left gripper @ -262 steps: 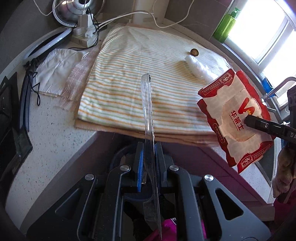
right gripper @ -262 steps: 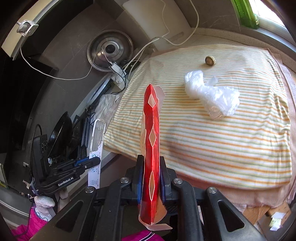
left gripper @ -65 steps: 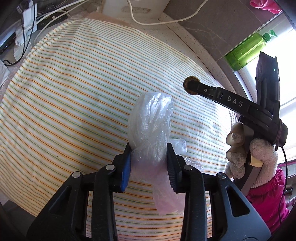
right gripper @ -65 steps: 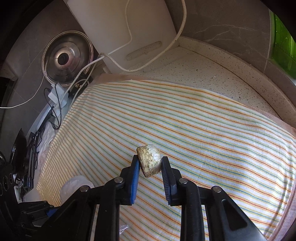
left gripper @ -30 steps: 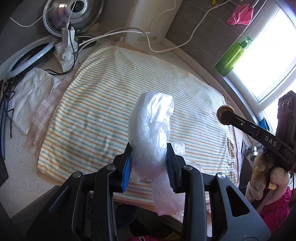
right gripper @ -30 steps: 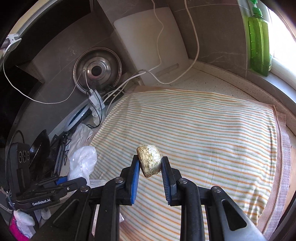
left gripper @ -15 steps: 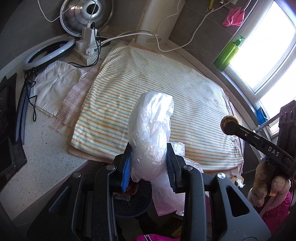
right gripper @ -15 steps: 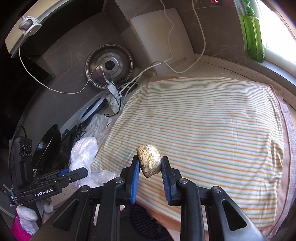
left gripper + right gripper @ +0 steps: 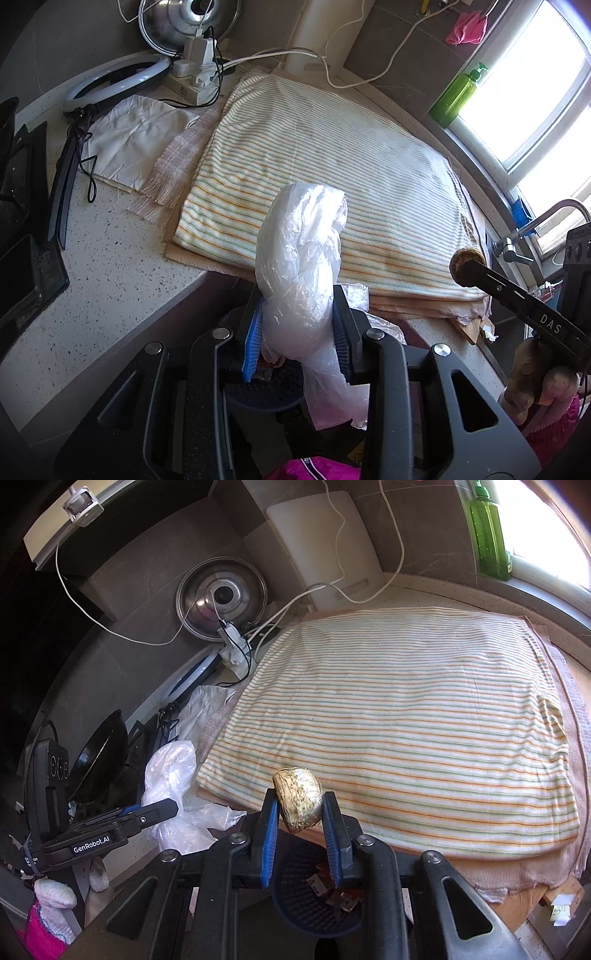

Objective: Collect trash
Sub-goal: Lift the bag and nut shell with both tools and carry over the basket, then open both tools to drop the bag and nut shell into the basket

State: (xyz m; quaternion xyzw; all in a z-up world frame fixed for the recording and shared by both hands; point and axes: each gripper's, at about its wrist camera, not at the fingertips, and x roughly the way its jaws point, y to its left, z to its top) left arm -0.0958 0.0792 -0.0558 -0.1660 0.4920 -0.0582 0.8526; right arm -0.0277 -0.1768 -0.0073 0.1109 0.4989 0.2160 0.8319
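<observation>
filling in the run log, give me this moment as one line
left gripper: shut on plastic bag | right gripper: shut on foil ball | both above bin | striped cloth: bare

A striped orange-and-green cloth [image 9: 325, 166] covers the speckled white table [image 9: 110, 266]. A round steel pot lid [image 9: 221, 592] leans on the wall behind a white power strip [image 9: 194, 77]. A green plastic bottle [image 9: 487, 531] stands at the window.
</observation>
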